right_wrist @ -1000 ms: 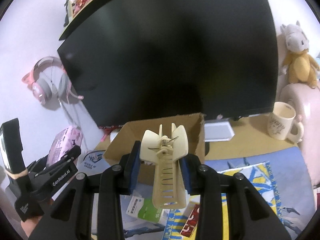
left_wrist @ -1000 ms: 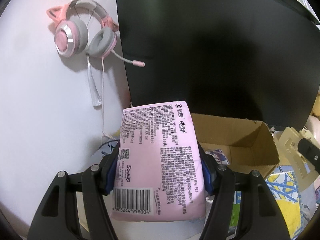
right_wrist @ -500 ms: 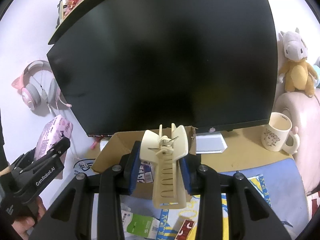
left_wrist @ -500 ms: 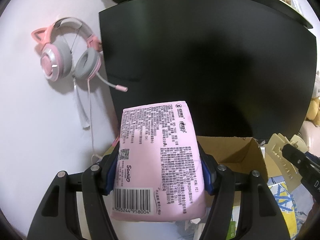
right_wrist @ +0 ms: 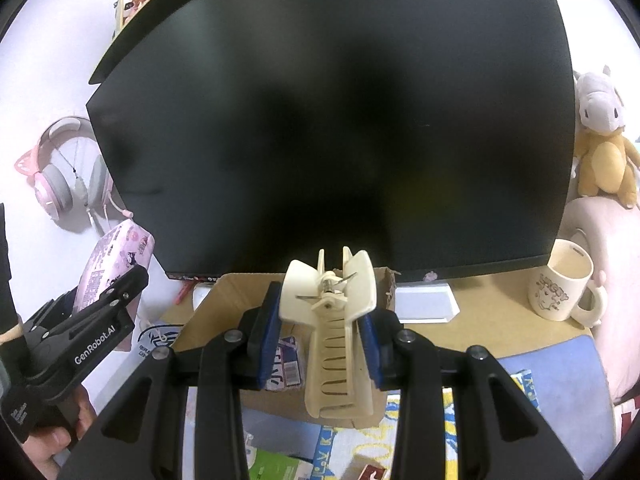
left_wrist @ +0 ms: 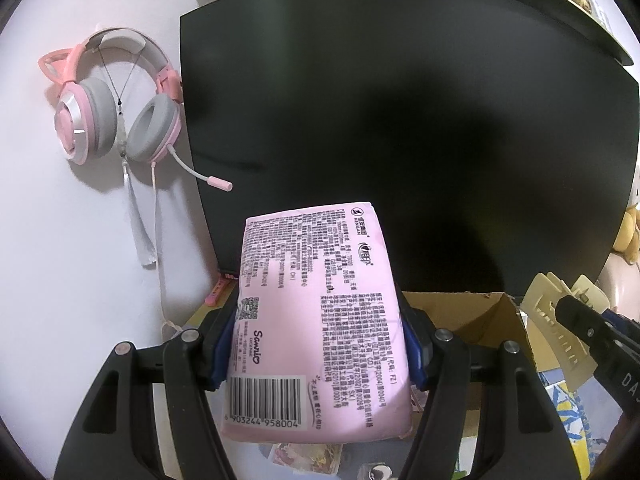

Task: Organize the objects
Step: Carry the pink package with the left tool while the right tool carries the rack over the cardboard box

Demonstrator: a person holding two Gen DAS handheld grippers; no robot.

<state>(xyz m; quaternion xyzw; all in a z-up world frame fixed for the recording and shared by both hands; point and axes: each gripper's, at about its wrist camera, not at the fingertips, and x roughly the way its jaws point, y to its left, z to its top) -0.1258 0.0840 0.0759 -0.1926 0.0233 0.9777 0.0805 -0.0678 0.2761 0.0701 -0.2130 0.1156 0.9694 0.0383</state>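
A: Largest first. A wide black monitor screen (right_wrist: 332,120) is filling the upper half of both wrist views, standing at 12 o'clock behind everything else.

B: Next, an open brown cardboard box (right_wrist: 224,300) is sitting on the desk below the screen. In the left wrist view its inner wall (left_wrist: 464,312) is showing at 4 o'clock, just behind the held pack.

A: Left gripper (left_wrist: 316,344): its blue-padded fingers are clamping a soft pink plastic pack printed with black text and a barcode (left_wrist: 316,320), pressing on both long sides. The pack is sitting dead centre, raised above the desk, tilting away toward the screen. The right wrist view is showing the same pack (right_wrist: 116,256) at 9 o'clock.

B: A pink and grey cat-ear headset (left_wrist: 112,116) is hanging on the white wall at 10 o'clock.

A: Right gripper (right_wrist: 320,344): fingers closing on a cream plastic claw hair clip (right_wrist: 336,340), spring end pointing toward the screen, over the box's near edge.

B: A cream ceramic mug (right_wrist: 560,288) is standing at 3 o'clock.
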